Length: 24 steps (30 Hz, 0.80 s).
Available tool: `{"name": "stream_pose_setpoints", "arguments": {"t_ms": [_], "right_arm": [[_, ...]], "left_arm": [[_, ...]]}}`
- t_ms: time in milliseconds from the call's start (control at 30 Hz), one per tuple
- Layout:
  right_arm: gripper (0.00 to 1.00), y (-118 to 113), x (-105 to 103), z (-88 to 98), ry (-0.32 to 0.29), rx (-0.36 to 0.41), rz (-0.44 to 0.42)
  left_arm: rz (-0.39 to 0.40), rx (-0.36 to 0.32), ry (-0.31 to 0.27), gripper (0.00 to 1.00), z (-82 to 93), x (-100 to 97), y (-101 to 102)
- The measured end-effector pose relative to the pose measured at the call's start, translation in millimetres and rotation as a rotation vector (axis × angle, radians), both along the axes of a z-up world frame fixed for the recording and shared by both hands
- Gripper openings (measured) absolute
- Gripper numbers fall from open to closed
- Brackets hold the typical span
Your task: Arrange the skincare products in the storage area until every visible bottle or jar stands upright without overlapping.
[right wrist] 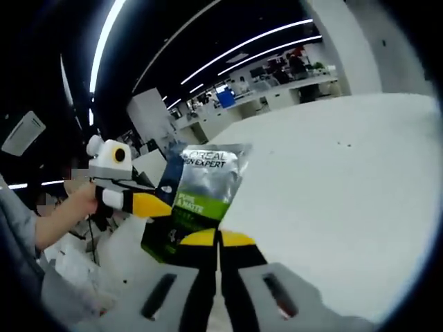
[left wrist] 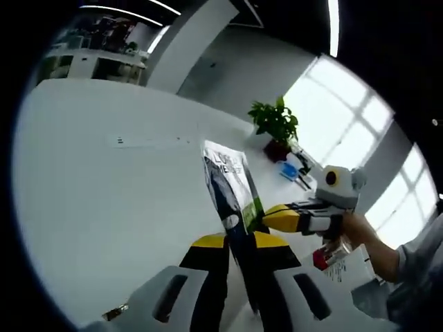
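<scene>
While both grippers pinch it, flat glossy sachet (right wrist: 201, 197) hangs.

Sachet (right wrist: 197, 200) lower edge hidden behind right gripper (right wrist: 218, 238) jaws; small print unreadable.

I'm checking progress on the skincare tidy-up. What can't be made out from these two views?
- Storage area, bottles, jars: none can be made out; both views look up over the white table.
- Packet: left gripper view has it edge-on, lower part behind the left gripper.
- Packet's small print: blurred in right gripper view, bottom behind the right gripper.
- Red item: mostly behind the hand.
</scene>
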State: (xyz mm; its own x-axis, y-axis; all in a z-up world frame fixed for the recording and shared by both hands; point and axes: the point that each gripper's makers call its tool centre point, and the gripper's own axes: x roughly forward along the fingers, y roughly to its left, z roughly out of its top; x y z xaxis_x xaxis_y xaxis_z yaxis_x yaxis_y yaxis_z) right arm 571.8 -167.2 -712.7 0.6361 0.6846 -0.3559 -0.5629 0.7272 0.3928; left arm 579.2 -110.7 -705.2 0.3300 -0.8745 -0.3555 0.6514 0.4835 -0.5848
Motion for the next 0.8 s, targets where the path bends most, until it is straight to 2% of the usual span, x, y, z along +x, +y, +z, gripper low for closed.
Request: {"name": "stream_pose_setpoints", "arguments": {"t_ms": [100,167,233,333,467,800], "right_arm": [[0.01,10,-3,13.0,-0.026,0.02,0.019],[0.01,15,-5,21.2,-0.06,-0.005,0.035],[0.01,19,-6,29.0,-0.071,0.003,0.042],[0.01,20,-5,43.0,-0.108,-0.004,0.044],[0.01,22,-5,55.1,-0.144,-0.021,0.049],[0.03,33,-13,86.3,-0.241,-0.051,0.073]], "left_arm": [[-0.017,-0.004,-0.012,0.05,6.2,-5.9,-4],[-0.027,-0.011,-0.017,0.05,10.8,-9.6,-6],[-0.032,-0.017,-0.026,0.03,15.8,-12.5,-8],[-0.034,-0.008,-0.072,0.02,26.4,-14.2,-6],[-0.032,-0.018,-0.105,0.0,42.3,-16.5,-4],[-0.046,0.051,-0.277,0.0,79.3,-26.9,9]]}}
